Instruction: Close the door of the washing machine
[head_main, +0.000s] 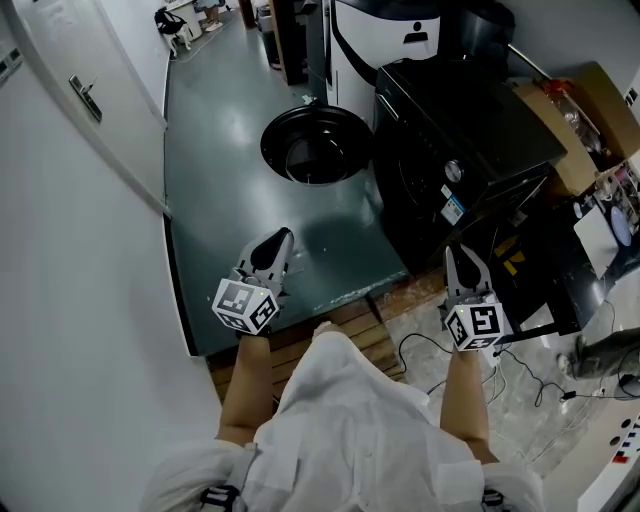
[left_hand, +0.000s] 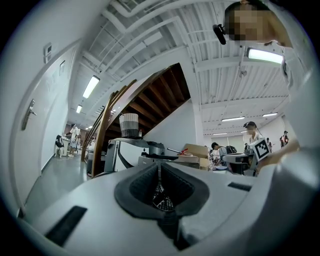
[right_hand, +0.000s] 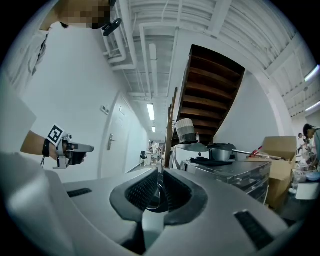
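Observation:
In the head view a black washing machine (head_main: 470, 140) stands at the right, and its round door (head_main: 315, 145) hangs swung open to its left over the grey-green floor. My left gripper (head_main: 282, 240) is held level, short of the door, with its jaws shut and empty. My right gripper (head_main: 460, 255) is level in front of the machine's front face, also shut with nothing in it. The left gripper view shows its closed jaws (left_hand: 159, 172) with the machine's top (left_hand: 157, 156) beyond. The right gripper view shows its closed jaws (right_hand: 159, 175) beside the machine's body (right_hand: 225, 172).
A white door with a handle (head_main: 85, 95) fills the left wall. A white appliance (head_main: 400, 40) stands behind the washing machine. A cardboard box (head_main: 590, 110) sits at the right. Cables (head_main: 520, 375) trail on the floor near my right side, by a wooden strip (head_main: 350, 330).

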